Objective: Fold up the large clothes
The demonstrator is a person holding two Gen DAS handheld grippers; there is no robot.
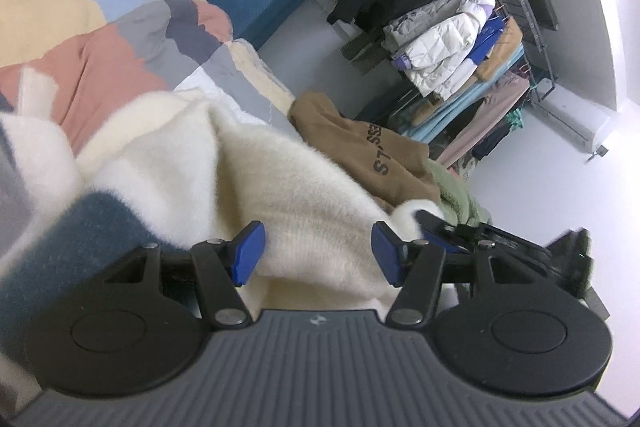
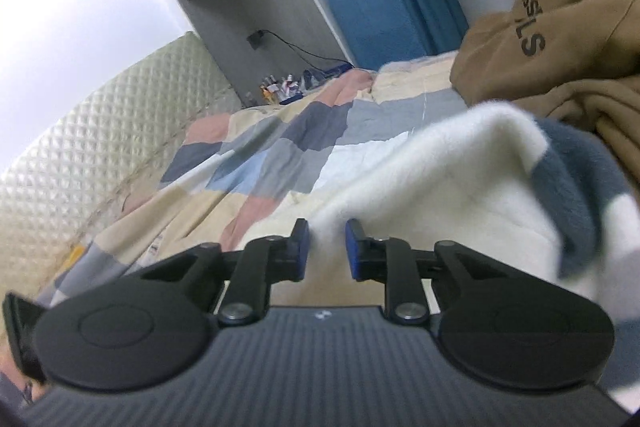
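The fuzzy cream sweater (image 1: 240, 179) with its dark blue stripe (image 1: 80, 239) lies bunched on the patchwork quilt (image 1: 100, 39), pressed right up against the front of both tools. It seems to run lengthwise from the striped end, on the side away from the brown hoodie (image 1: 372, 155), toward the cream end that nearly touches that hoodie, though it's too crumpled to call a clear heading. The left gripper (image 1: 318, 253) stands spread wide, a thick fold of cream knit sitting between the pads; whether they actually press it, I cannot tell. The right gripper (image 2: 326, 247) has its pads drawn close together with a thin cream edge rising in the narrow gap, and it looks pinched. In the left view the right tool's black tip pokes into the sweater's hoodie-side end, so the right hand is nearer that end. My read: the coming move hinges on lifting that edge away from the hoodie and across the quilt
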